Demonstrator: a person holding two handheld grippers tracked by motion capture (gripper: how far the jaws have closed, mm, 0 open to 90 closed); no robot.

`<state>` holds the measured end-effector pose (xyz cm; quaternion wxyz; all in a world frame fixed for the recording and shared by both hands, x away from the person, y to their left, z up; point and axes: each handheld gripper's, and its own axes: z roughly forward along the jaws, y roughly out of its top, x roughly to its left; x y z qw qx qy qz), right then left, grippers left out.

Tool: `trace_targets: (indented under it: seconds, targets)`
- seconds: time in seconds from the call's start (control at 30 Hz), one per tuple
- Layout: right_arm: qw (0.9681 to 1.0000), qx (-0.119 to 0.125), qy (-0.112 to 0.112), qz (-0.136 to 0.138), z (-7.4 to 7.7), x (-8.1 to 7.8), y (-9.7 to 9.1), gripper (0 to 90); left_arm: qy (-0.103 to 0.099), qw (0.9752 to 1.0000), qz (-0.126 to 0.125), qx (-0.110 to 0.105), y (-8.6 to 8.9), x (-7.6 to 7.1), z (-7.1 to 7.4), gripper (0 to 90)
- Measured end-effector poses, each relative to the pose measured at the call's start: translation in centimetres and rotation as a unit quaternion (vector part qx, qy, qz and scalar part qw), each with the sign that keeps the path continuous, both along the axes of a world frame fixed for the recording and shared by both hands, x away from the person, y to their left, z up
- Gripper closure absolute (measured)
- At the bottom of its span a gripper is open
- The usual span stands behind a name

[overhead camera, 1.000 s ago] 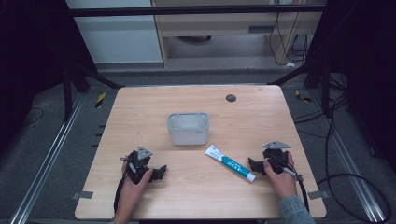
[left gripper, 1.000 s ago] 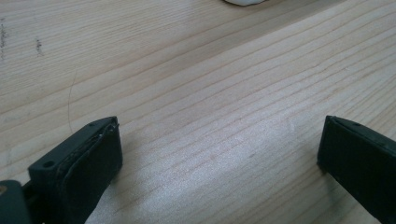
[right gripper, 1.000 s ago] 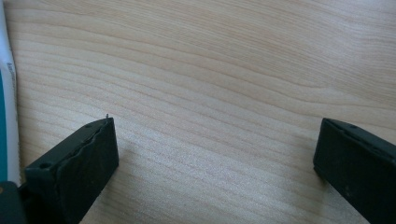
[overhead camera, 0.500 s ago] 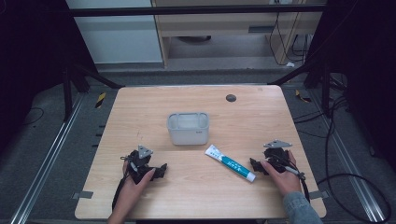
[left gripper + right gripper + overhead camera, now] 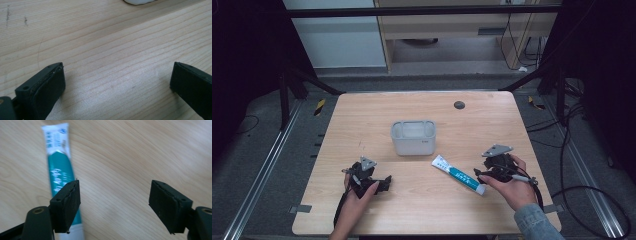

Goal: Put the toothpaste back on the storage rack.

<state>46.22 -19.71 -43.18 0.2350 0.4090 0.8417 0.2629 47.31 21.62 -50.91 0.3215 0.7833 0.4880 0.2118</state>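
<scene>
The right gripper (image 5: 482,174) has just lifted near the worktop's (image 5: 362,115) right front corner, its fingers (image 5: 67,205) closing but apart around nothing, beside the flat-lying toothpaste tube (image 5: 459,174), suggesting an imminent pickup; the left gripper's (image 5: 379,182) fingers gape.

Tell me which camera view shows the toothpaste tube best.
The high view: the whole toothpaste tube lies flat on the table, between the white bin and the right hand-held gripper. The right gripper view shows it close but blurred, partly behind one jaw.
</scene>
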Motion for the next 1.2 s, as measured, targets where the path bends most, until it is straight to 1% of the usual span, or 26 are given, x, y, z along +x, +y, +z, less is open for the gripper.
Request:
trace_targets:
  seconds: [0.03, 0.07, 0.13, 0.17, 0.2, 0.23, 0.3, 0.4, 0.47, 0.5, 0.53, 0.57, 0.6, 0.67, 0.73, 0.77, 0.8, 0.9, 0.93, 1.03, 1.1, 1.17, 1.2]
  targets:
    - [1.0000, 0.000, 0.000, 0.000, 0.0, 0.0, 0.0, 26.7, 0.000, 1.0000, 0.000, 0.000, 0.0, 0.0, 0.0, 0.0]
    - [1.0000, -0.002, 0.007, 0.004, 0.5, -0.1, 1.0, 27.4, 0.000, 1.0000, 0.000, 0.000, 0.0, 0.0, 0.0, 0.0]
    - [0.9997, 0.000, 0.016, 0.015, 0.9, -0.1, 2.0, 27.1, 0.000, 1.0000, -0.001, 0.000, 0.0, 0.0, 0.0, 0.0]
    - [0.9997, 0.000, 0.016, 0.015, 0.9, -0.1, 2.0, 27.1, 0.000, 1.0000, -0.001, 0.000, 0.0, 0.0, 0.0, 0.0]
    - [0.9996, -0.001, 0.017, 0.021, 0.9, -0.1, 2.5, 26.9, 0.000, 1.0000, -0.001, 0.000, 0.0, 0.0, 0.0, 0.0]
    - [0.9993, -0.006, 0.024, 0.029, 1.0, 0.2, 3.4, 26.2, 0.000, 1.0000, -0.001, 0.000, 0.0, 0.0, 0.0, 0.0]
    - [0.9990, -0.003, 0.031, 0.033, 1.0, 0.4, 4.0, 25.6, 0.000, 1.0000, -0.001, 0.000, 0.0, 0.0, 0.0, 0.0]
    - [0.9981, -0.012, 0.042, 0.044, 1.1, 0.8, 4.8, 27.3, 0.000, 1.0000, -0.003, 0.000, 0.0, -0.1, 0.0, 0.0]
    - [0.9975, -0.010, 0.051, 0.049, 1.1, 1.1, 5.1, 32.3, 0.001, 1.0000, -0.003, 0.000, 0.0, -0.1, 0.0, 0.0]
    - [0.9975, -0.010, 0.051, 0.049, 1.1, 1.1, 5.1, 32.3, 0.001, 1.0000, -0.003, 0.000, 0.0, -0.1, 0.0, 0.0]
    - [0.9968, -0.005, 0.059, 0.054, 1.0, 1.4, 5.4, 34.4, 0.001, 1.0000, -0.004, 0.001, 0.0, -0.1, 0.0, 0.0]
    - [0.9968, -0.005, 0.059, 0.054, 1.0, 1.4, 5.4, 34.4, 0.001, 1.0000, -0.004, 0.001, 0.0, -0.1, 0.0, 0.0]
    - [0.9961, -0.002, 0.067, 0.058, 1.1, 1.6, 5.8, 41.1, 0.001, 1.0000, -0.004, 0.000, 0.0, -0.1, 0.0, 0.0]
    - [0.9954, 0.000, 0.070, 0.066, 1.3, 1.7, 6.2, 43.9, 0.000, 1.0000, -0.004, 0.000, 0.0, -0.1, 0.0, 0.0]
    - [0.9947, 0.001, 0.073, 0.073, 1.4, 1.7, 6.6, 44.8, 0.000, 1.0000, -0.004, 0.000, 0.0, -0.1, 0.0, 0.0]
    - [0.9947, 0.001, 0.073, 0.073, 1.4, 1.7, 6.6, 44.8, 0.000, 1.0000, -0.004, 0.000, 0.0, -0.1, 0.0, 0.0]
    - [0.9939, 0.000, 0.076, 0.079, 1.4, 1.9, 7.1, 45.0, 0.001, 1.0000, -0.004, 0.000, 0.0, -0.1, 0.0, 0.0]
    - [0.9933, -0.002, 0.079, 0.085, 1.3, 2.0, 7.3, 43.5, 0.001, 1.0000, -0.004, 0.001, 0.0, -0.1, 0.0, 0.0]
    - [0.9926, -0.006, 0.086, 0.086, 1.1, 2.3, 7.5, 42.4, 0.001, 1.0000, -0.004, 0.000, 0.0, -0.1, 0.0, 0.0]
    - [0.9917, -0.006, 0.096, 0.085, 0.9, 2.7, 7.5, 40.4, 0.001, 1.0000, -0.004, 0.001, 0.0, -0.1, 0.0, 0.0]
    - [0.9910, -0.005, 0.107, 0.081, 0.8, 2.9, 7.5, 37.3, 0.001, 1.0000, -0.004, 0.001, 0.0, -0.1, 0.0, 0.0]
    - [0.9910, -0.005, 0.108, 0.078, 0.7, 3.1, 7.6, 34.0, 0.001, 1.0000, -0.005, 0.001, 0.1, -0.1, 0.0, 0.0]
    - [0.9910, -0.005, 0.108, 0.078, 0.7, 3.1, 7.6, 34.0, 0.001, 1.0000, -0.005, 0.001, 0.1, -0.1, 0.0, 0.0]
